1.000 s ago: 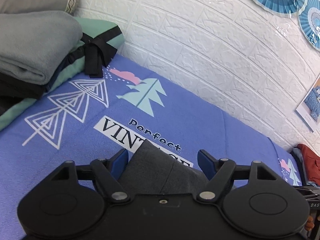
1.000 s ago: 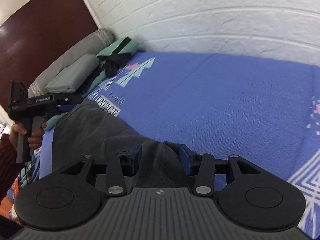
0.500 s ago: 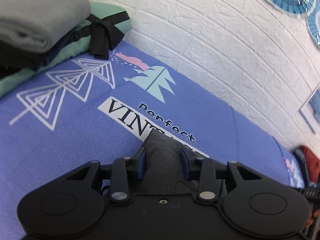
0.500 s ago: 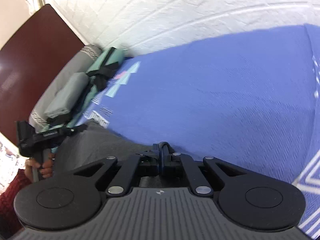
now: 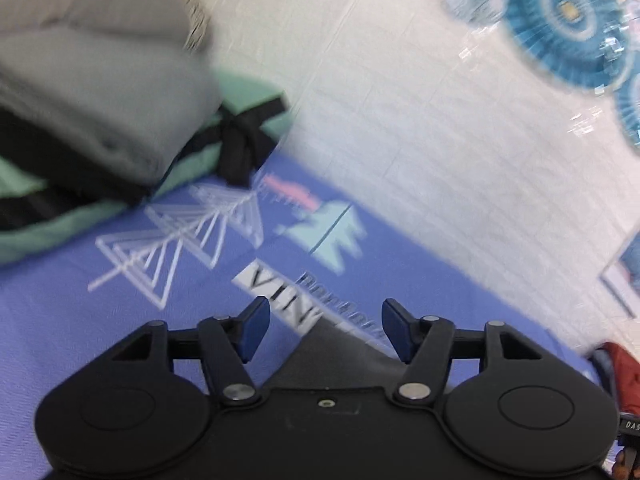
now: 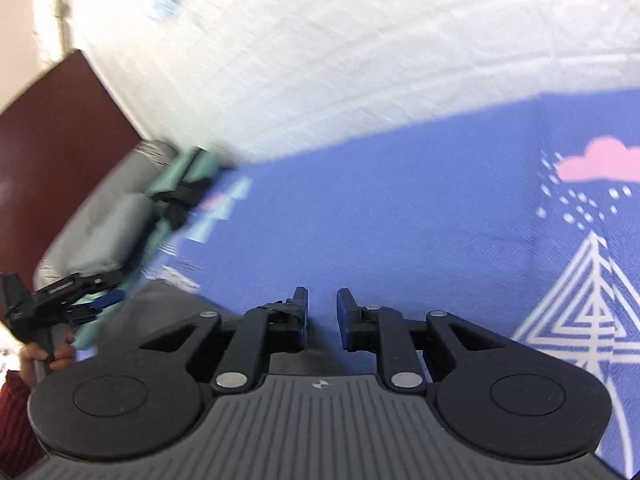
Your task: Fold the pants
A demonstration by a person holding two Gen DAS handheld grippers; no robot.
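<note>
The left gripper (image 5: 322,330) sits at the bottom centre of the left wrist view with its blue-padded jaws spread wide and nothing between them. Just below the gap, a corner of the dark grey fabric pants (image 5: 340,354) lies flat on the bed, covering part of the black "VINTAGE" lettering (image 5: 280,300). The periwinkle-blue printed bedspread (image 5: 100,320) fills the middle of that frame, with white nested triangles (image 5: 176,244) and a pale teal tree motif (image 5: 334,236) printed on it. At the upper left is a folded grey blanket (image 5: 100,100) resting on a mint-green bundle tied with a black strap (image 5: 240,140). The white brick-pattern wall (image 5: 420,120) runs behind, with a blue paper fan decoration (image 5: 560,20) at the upper right; this view is blurred, so finer detail is uncertain.

In the right wrist view, the right gripper (image 6: 322,314) is at the bottom centre, its jaws narrowly parted and holding nothing, bare bedspread (image 6: 400,220) showing through the gap. The pants (image 6: 160,308) lie at the lower left of that frame, partly hidden behind the gripper body. Further left, the left gripper (image 6: 110,298) appears over the edge of the garment, held by a hand (image 6: 48,358). A pink cloud print (image 6: 600,162) marks the right side, and a dark red-brown headboard (image 6: 52,128) stands at the upper left.
</note>
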